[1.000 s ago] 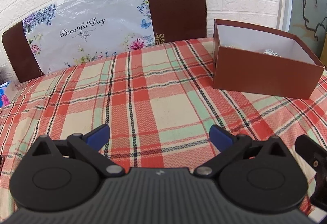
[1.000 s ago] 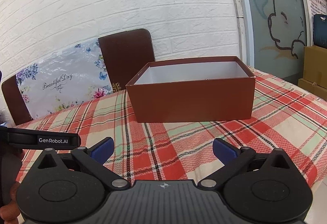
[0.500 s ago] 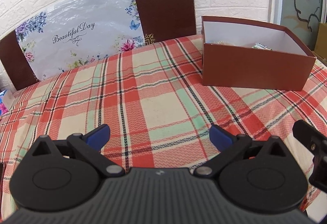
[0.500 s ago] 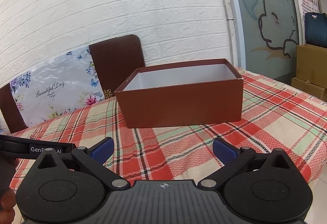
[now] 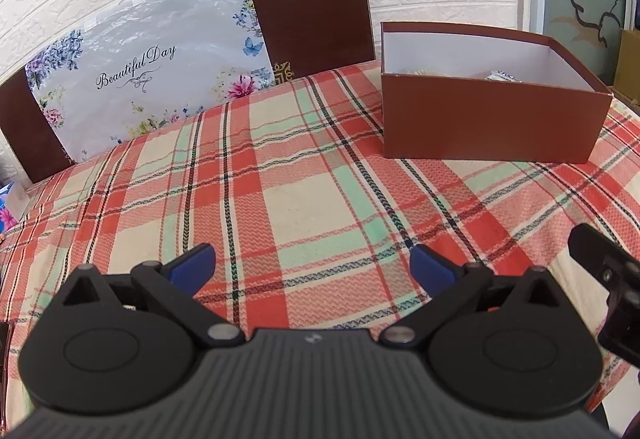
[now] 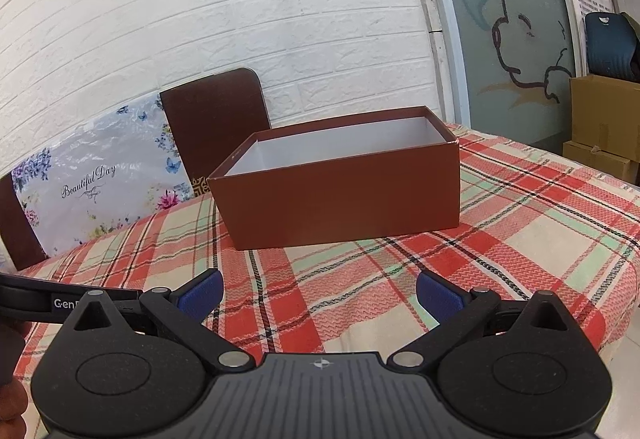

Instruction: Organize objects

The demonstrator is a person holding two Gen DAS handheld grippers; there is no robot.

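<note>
Left wrist view: left tool (image 5: 310, 265) and right tool (image 6: 319, 291) both gape, empty, above the bench (image 5: 280, 179). Box (image 5: 492, 127) sits far right; reaching carelessly could shove it.

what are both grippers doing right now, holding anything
Left gripper: open, holding nothing, over the plaid tablecloth.
Right gripper: open, holding nothing.

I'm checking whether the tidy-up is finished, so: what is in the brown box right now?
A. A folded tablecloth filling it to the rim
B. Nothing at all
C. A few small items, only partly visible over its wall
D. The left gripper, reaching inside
C. In the left wrist view, tops of small items peek over the near wall of the brown box.
</note>
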